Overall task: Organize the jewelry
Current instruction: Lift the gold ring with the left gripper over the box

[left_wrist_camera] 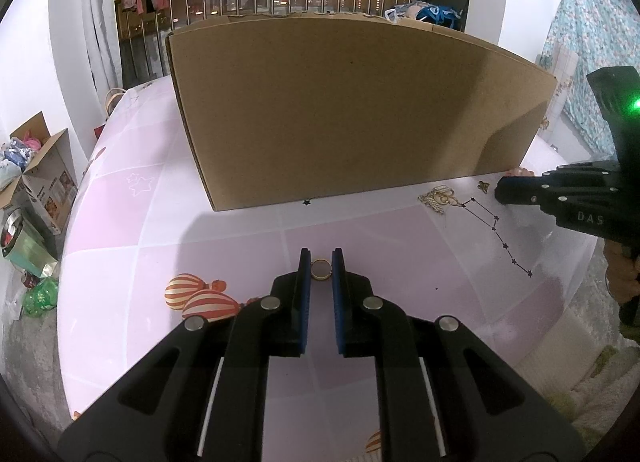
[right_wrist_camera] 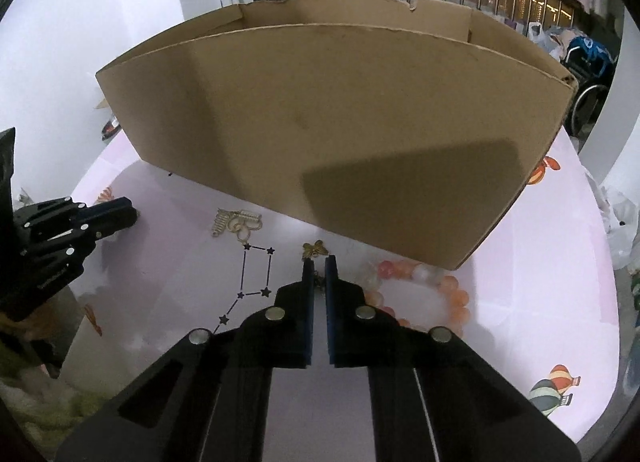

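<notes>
Left wrist view: gold ring [left_wrist_camera: 321,269] pinched by left gripper [left_wrist_camera: 321,262]; right gripper [right_wrist_camera: 319,262] nearly closed, hold unclear; butterfly charm [right_wrist_camera: 315,250], earrings [right_wrist_camera: 238,220], bead bracelet [right_wrist_camera: 424,290] unboxed beside cardboard box [right_wrist_camera: 320,121].

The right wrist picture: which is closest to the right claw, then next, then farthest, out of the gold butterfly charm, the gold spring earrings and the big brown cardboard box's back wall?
1. Gold butterfly charm: just past the right claw tips.
2. Gold spring earrings: farther off, to the left on the pink tablecloth.
3. Brown cardboard box's back wall: farthest, at the top.
</notes>
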Demonstrator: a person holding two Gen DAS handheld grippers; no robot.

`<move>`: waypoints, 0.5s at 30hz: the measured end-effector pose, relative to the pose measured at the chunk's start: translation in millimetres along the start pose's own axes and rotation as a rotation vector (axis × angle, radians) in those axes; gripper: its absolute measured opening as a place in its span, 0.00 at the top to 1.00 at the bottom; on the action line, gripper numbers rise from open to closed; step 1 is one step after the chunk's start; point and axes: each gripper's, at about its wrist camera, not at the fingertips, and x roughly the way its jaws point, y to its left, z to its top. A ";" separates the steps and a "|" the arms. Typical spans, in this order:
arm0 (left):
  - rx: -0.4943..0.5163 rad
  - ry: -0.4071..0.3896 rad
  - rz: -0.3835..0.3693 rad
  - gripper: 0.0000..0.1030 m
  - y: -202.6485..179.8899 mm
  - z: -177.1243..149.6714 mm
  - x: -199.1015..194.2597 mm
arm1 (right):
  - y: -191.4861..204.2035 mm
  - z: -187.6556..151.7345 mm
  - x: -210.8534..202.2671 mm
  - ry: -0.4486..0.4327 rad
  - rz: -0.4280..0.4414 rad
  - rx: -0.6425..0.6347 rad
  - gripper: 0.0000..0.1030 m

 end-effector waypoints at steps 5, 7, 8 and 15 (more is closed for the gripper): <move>0.001 -0.005 -0.006 0.91 1.4 0.1 0.1 | -13.9 2.7 -1.1 -0.008 0.053 0.068 0.97; 0.000 -0.006 -0.007 0.91 2.2 -0.1 -0.2 | -18.3 4.4 -6.0 -0.021 0.068 0.087 0.97; 0.000 -0.008 -0.008 0.91 2.5 0.0 -0.5 | -19.6 5.3 -9.1 -0.030 0.072 0.091 0.97; -0.002 -0.021 -0.006 0.91 6.2 0.9 -6.0 | -18.4 8.7 -25.0 -0.067 0.092 0.099 0.97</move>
